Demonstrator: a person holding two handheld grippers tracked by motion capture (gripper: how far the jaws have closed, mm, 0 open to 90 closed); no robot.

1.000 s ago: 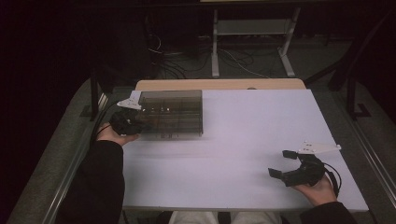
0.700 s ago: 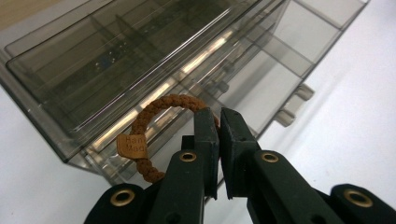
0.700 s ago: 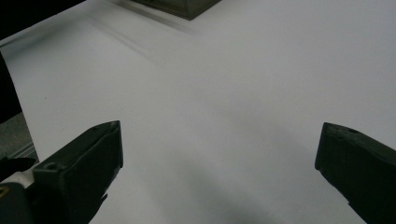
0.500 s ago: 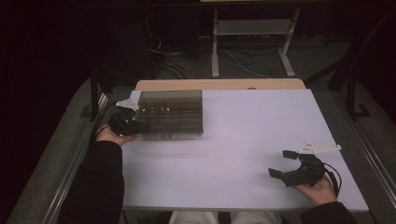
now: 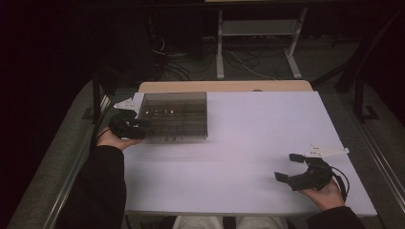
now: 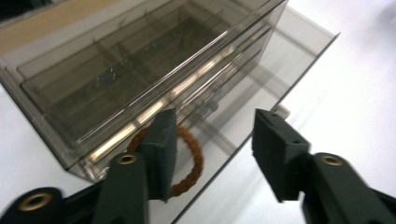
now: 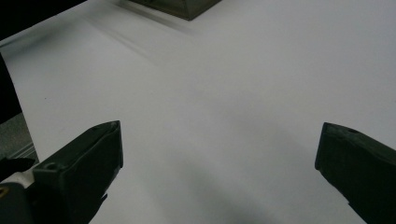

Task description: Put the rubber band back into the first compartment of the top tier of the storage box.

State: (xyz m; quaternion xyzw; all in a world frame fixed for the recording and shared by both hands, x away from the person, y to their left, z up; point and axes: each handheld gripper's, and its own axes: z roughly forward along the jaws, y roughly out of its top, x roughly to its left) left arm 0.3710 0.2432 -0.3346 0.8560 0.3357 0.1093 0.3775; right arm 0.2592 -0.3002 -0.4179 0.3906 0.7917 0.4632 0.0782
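A smoky clear compartment box [image 5: 174, 113] stands at the back left of the white table [image 5: 248, 143]. In the left gripper view a low drawer of the box [image 6: 140, 70] sticks out, and a brown braided ring [image 6: 192, 161] lies in it, partly hidden behind one jaw. My left gripper [image 5: 138, 126] sits at the box's near left corner. The left gripper [image 6: 215, 126] has just been opening its jaws, and they stand apart with nothing pressed between them. My right gripper [image 5: 287, 167] rests open in a hand near the front right. The right gripper [image 7: 219, 135] has bare table between its jaws.
The table's far wooden edge [image 5: 224, 86] lies behind the box. Beyond it stand a desk frame [image 5: 258, 43] and loose cables on a dark floor. Metal rails [image 5: 71, 176] run along both sides. A corner of the box [image 7: 187, 7] lies far ahead of the right gripper.
The left gripper stays at the box's near left corner with hardly any shift. The right hand and its gripper have not moved.
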